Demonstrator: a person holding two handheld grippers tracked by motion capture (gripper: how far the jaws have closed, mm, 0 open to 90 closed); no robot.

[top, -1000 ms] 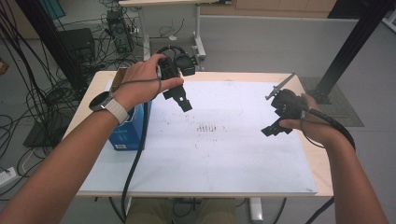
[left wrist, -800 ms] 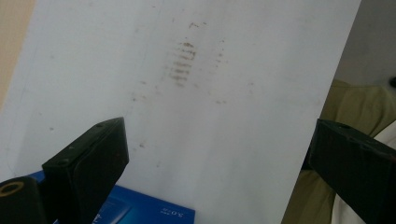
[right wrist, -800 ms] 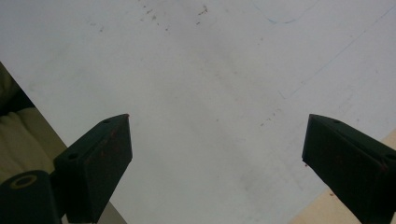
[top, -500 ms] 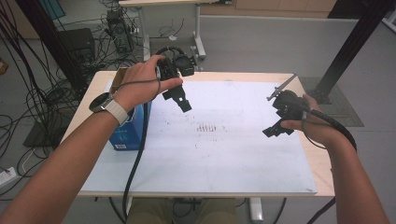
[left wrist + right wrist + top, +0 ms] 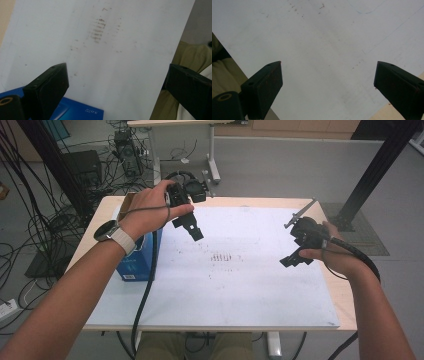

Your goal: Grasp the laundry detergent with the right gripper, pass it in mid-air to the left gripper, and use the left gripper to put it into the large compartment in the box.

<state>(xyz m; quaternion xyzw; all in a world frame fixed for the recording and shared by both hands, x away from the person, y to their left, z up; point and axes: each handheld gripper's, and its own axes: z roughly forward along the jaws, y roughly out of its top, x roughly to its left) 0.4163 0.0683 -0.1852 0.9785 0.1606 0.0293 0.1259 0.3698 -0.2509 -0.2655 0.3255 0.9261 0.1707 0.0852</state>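
High view: one wooden bench [image 5: 345, 305] is seen, covered by one white sheet [image 5: 240, 290] marked with faint brown specks.
Left hand [image 5: 150, 212]: raised over the bench's far left part, wrist bent, a watch [image 5: 112, 234] worn on the wrist.
Left hand-held gripper [image 5: 192, 231]: held above the sheet, pointed down and to the right; jaws are seen wide apart in the left gripper view, nothing between them.
Right hand [image 5: 332, 257]: held low over the sheet's right edge.
Right hand-held gripper [image 5: 292, 259]: pointed left and downward; jaws are seen wide apart in the right gripper view, nothing between them.
Blue box [image 5: 137, 262]: one, stood on the bench's left side, under the left forearm.
Count: two hand-held grippers, one box, one sheet.
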